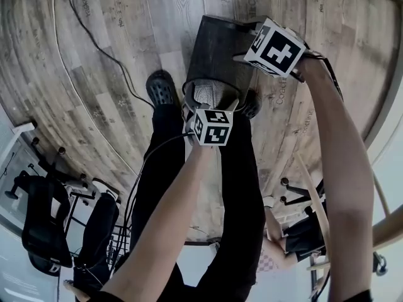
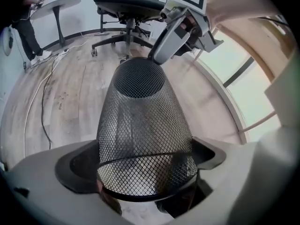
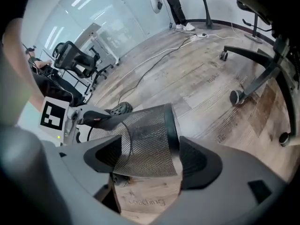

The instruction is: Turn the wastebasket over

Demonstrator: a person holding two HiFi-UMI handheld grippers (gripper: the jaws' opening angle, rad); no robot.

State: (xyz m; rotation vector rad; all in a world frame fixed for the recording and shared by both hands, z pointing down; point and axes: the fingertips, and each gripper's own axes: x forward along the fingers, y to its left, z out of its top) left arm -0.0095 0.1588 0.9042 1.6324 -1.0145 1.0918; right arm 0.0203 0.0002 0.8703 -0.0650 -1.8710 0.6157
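Observation:
A black wire-mesh wastebasket [image 1: 214, 92] hangs tilted above the wooden floor, in front of the person's legs. In the left gripper view its open rim [image 2: 147, 191] is closest to me and its closed base [image 2: 140, 76] points away. My left gripper [image 1: 208, 109] is shut on that rim, and the right gripper view shows one of its dark fingers [image 3: 101, 119] at the rim. My right gripper [image 1: 250, 55] stands wide open at the base end. The basket's dark base band [image 3: 171, 125] sits between its pads without being squeezed.
A black clog [image 1: 162, 88] and the person's dark trouser legs are right below the basket. A wooden box printed "Coaching" [image 3: 140, 200] lies under the right gripper. An office chair [image 2: 129, 3] stands beyond, another chair's wheeled base [image 3: 255, 74] is at the right, and cables [image 1: 88, 39] cross the floor.

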